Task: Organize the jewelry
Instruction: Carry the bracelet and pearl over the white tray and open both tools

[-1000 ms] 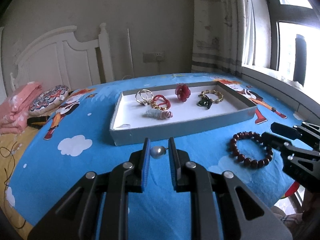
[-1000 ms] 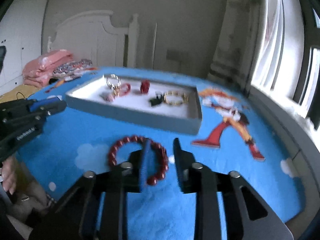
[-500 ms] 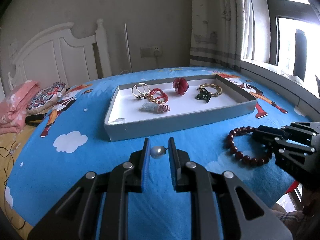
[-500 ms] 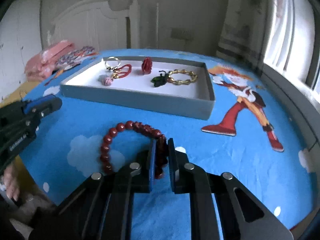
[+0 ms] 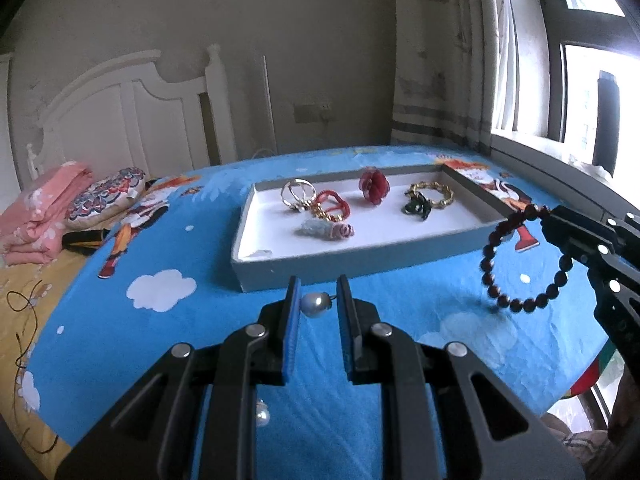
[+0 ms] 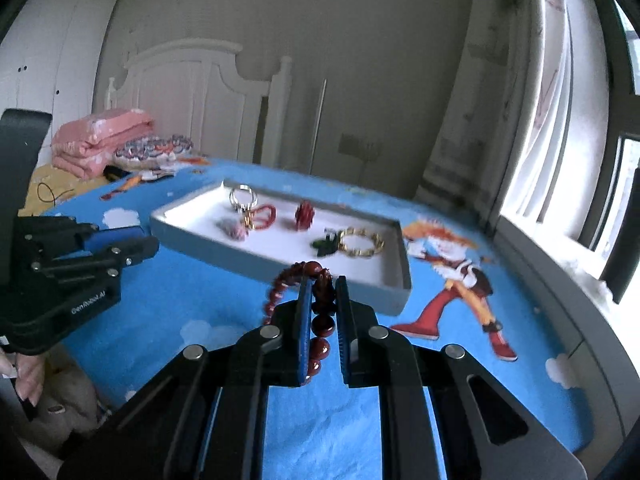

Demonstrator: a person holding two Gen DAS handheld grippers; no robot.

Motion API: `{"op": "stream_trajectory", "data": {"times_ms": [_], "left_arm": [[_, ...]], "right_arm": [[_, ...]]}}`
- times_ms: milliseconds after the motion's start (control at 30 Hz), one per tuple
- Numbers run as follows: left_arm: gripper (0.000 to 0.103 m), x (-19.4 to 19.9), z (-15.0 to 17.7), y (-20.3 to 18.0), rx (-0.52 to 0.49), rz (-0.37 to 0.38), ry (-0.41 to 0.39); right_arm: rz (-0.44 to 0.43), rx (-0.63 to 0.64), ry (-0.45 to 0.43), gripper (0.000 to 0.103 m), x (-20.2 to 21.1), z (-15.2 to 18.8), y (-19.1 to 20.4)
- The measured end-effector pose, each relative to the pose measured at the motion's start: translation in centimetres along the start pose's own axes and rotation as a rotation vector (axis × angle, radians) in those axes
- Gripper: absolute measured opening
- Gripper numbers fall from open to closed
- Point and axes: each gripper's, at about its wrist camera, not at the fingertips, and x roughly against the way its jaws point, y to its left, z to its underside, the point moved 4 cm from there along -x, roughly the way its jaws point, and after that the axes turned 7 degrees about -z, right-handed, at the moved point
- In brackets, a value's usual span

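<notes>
My left gripper (image 5: pixel 318 300) is shut on a grey pearl earring (image 5: pixel 315 305), held just in front of the grey tray (image 5: pixel 360 258). A second pearl (image 5: pixel 262 415) shows below its fingers. My right gripper (image 6: pixel 323 292) is shut on a dark red bead bracelet (image 6: pixel 316 312), which hangs in the air off the blue cloth; in the left wrist view the bracelet (image 5: pixel 520 264) dangles at the tray's right corner. The tray (image 6: pixel 276 256) holds rings, a red flower, a gold chain bracelet and a green piece.
A blue cartoon-print cloth (image 5: pixel 168 320) covers the table. Folded pink bedding (image 5: pixel 44 208) and a patterned cushion (image 5: pixel 106 194) lie at the left by a white headboard. A window sill (image 6: pixel 560 280) runs along the right. A person's hand (image 6: pixel 24 376) shows at the lower left.
The right gripper closed on the bead bracelet and lifted it off the cloth toward the tray. The left gripper kept still with the pearl earring.
</notes>
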Motion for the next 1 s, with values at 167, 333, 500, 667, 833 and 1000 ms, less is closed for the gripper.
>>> {"op": "stream_trajectory", "data": {"times_ms": [167,333,500,667,833,1000], "left_arm": [[0.018,0.8,-0.6,0.1,0.009,0.0,-0.019],[0.018,0.2,-1.8,0.0,0.024,0.028,0.0],[0.018,-1.1,-4.1,0.2,0.045,0.036,0.006],[0.018,-3.7,-6.3,0.4,0.074,0.047,0.049],[0.018,-6.9,-8.1,0.3,0.085,0.032,0.087],[0.018,-9.5,-9.5,0.1,0.072,-0.012,0.089]], "right_arm": [[0.011,0.009,-0.023,0.013,0.5,-0.9,0.1],[0.013,0.019,-0.034,0.013,0.0,-1.9,0.1],[0.018,0.016,-0.055,0.013,-0.8,-3.7,-0.7],[0.018,-0.007,-0.047,0.013,-2.9,-5.2,-2.1],[0.012,-0.033,-0.028,0.013,-5.5,-6.3,-3.0],[0.024,-0.008,-0.018,0.013,-7.7,-7.3,-2.9]]}}
